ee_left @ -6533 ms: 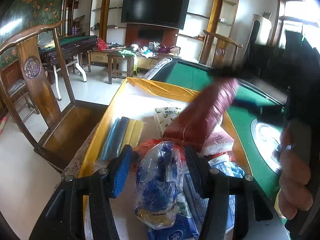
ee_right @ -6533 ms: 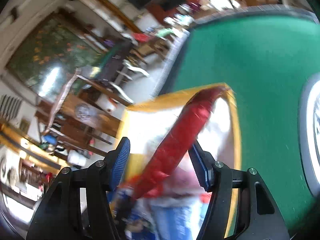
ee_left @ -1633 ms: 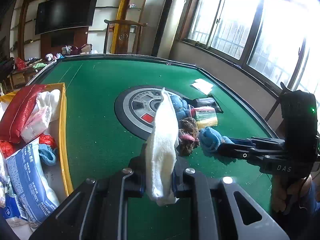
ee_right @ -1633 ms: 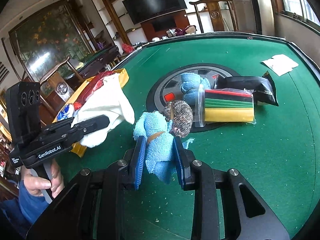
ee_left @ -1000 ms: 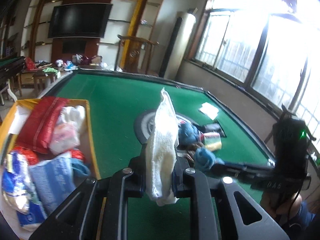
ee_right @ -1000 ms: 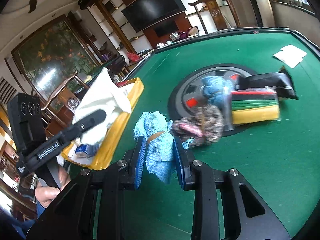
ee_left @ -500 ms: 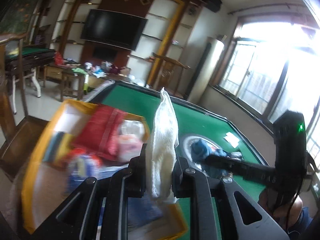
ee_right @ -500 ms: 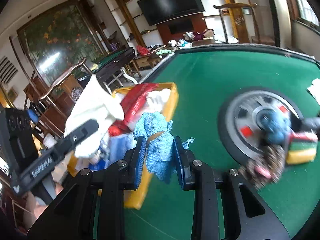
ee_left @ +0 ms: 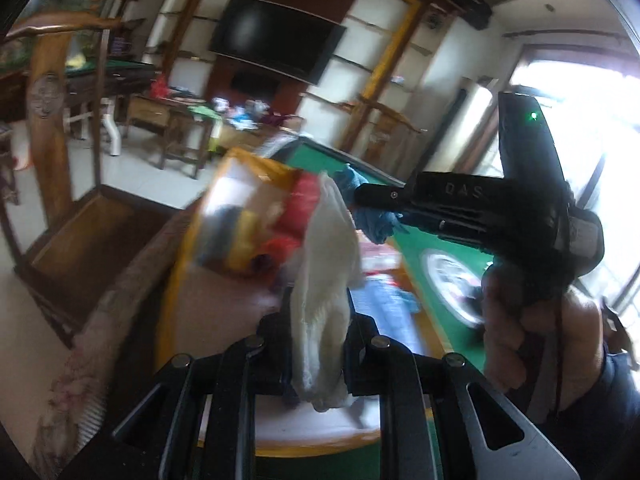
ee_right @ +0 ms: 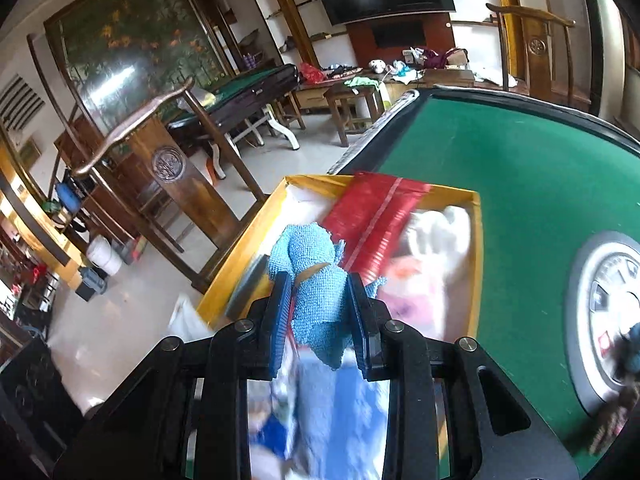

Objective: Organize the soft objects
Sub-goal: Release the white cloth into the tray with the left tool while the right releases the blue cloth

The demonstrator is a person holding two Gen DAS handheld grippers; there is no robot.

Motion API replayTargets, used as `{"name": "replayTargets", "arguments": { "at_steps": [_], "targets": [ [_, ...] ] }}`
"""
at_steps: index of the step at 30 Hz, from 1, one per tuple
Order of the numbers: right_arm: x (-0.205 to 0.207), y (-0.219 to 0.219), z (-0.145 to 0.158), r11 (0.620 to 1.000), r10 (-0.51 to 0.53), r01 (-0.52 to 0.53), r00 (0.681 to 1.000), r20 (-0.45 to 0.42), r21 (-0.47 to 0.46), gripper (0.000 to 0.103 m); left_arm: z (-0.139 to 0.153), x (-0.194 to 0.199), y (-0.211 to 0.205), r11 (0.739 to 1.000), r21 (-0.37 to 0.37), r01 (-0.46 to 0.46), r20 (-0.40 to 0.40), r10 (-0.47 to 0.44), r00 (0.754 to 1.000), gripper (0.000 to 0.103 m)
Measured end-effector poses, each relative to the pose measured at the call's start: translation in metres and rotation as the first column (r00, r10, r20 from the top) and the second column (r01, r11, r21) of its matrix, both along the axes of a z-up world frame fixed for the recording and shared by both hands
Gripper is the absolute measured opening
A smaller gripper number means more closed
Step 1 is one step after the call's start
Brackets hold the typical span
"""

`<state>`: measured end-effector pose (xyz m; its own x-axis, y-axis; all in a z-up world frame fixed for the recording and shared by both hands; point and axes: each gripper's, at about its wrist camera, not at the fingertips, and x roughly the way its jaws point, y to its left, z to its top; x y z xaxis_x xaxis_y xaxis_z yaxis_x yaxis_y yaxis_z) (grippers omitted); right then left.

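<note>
1. Left wrist view: your left hand-held gripper (ee_left: 316, 344) is clamped narrow on a white cloth (ee_left: 326, 280) that stands up between its jaws; beyond it lies the yellow box (ee_left: 176, 280), blurred, with red, yellow and blue things already inside.
2. Right wrist view: your right hand-held gripper (ee_right: 320, 320) is closed on a light blue cloth (ee_right: 316, 280), pinched between both pads; it hangs over the near part of the yellow box (ee_right: 476, 248), which sits at the left edge of the green tabletop (ee_right: 540, 176).
3. Done, as far as you can see: the box already holds a long red bag (ee_right: 372, 216), a white soft thing (ee_right: 448, 228) at its far right corner, something pink beside that, and blue packets at the near end; so a good share of the sorting looks finished.
4. In hand: both cloths are lifted and over or close to the box, neither yet let go; in the left wrist view your right hand-held gripper (ee_left: 360, 196) shows its blue cloth above the box's far side.
5. Left: at the lower right of the right wrist view a few dark, blurred things (ee_right: 624, 364) remain on the round centre panel (ee_right: 592, 292) of the tabletop; you cannot tell what they are; they probably have to go in after these two cloths are dropped.
</note>
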<state>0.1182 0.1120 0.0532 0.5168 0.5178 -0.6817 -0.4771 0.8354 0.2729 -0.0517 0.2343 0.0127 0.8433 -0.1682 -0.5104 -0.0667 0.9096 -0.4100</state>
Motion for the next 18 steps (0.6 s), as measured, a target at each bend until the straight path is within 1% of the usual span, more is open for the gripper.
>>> {"name": "replayTargets", "arguments": {
  "at_steps": [1, 2, 3, 7, 11, 12, 13, 14, 15, 16, 17, 18],
  "targets": [
    [0.007, 0.009, -0.006, 1.000, -0.003, 0.003, 1.000, -0.005, -0.006, 0.027, -0.002, 0.002, 0.003, 1.000, -0.013, -0.001, -0.004, 0.001, 1.000, 0.017],
    [0.010, 0.014, -0.009, 1.000, -0.003, 0.003, 1.000, -0.012, -0.008, 0.027, -0.006, 0.006, 0.008, 0.999, -0.054, 0.003, -0.015, -0.004, 1.000, 0.017],
    [0.015, 0.020, -0.015, 1.000, -0.004, 0.004, 1.000, -0.023, -0.012, 0.027, -0.006, 0.007, 0.009, 0.998, -0.060, 0.001, -0.018, -0.002, 1.000, 0.017],
    [0.029, 0.039, -0.027, 0.999, -0.016, 0.015, 0.999, -0.033, -0.028, 0.027, -0.003, 0.010, 0.001, 1.000, -0.016, -0.011, -0.021, 0.010, 1.000, 0.018],
    [0.035, 0.054, -0.032, 0.999, -0.011, 0.010, 1.000, -0.020, -0.052, 0.028, -0.001, 0.011, -0.005, 1.000, 0.023, -0.003, -0.025, 0.004, 1.000, 0.019],
    [0.035, 0.057, -0.032, 0.998, -0.013, 0.013, 1.000, -0.008, -0.056, 0.029, -0.002, 0.008, -0.005, 1.000, 0.028, -0.001, -0.023, 0.002, 1.000, 0.019],
    [0.035, 0.058, -0.030, 0.998, -0.016, 0.017, 1.000, 0.003, -0.060, 0.034, -0.002, 0.009, -0.007, 1.000, 0.030, 0.007, -0.025, -0.006, 1.000, 0.022],
    [0.035, 0.060, -0.029, 0.998, -0.021, 0.022, 1.000, 0.015, -0.067, 0.035, -0.002, 0.009, -0.008, 0.999, 0.031, 0.013, -0.027, -0.012, 1.000, 0.030],
    [0.035, 0.061, -0.028, 0.998, -0.012, 0.014, 1.000, 0.027, -0.063, 0.035, -0.003, 0.008, -0.008, 0.999, 0.034, 0.015, -0.030, -0.014, 0.999, 0.036],
    [0.034, 0.062, -0.027, 0.998, 0.011, -0.008, 0.999, 0.035, -0.067, 0.035, -0.003, 0.007, -0.008, 0.999, 0.036, 0.018, -0.032, -0.017, 0.999, 0.046],
    [0.034, 0.063, -0.025, 0.997, 0.018, -0.015, 0.999, 0.039, -0.076, 0.035, -0.003, 0.006, -0.009, 0.999, 0.034, 0.024, -0.029, -0.023, 0.999, 0.053],
    [0.032, 0.062, -0.023, 0.996, 0.015, -0.010, 0.999, 0.052, -0.092, 0.035, -0.001, 0.005, -0.010, 0.999, 0.038, 0.030, -0.013, -0.029, 0.999, 0.054]
  ]
}}
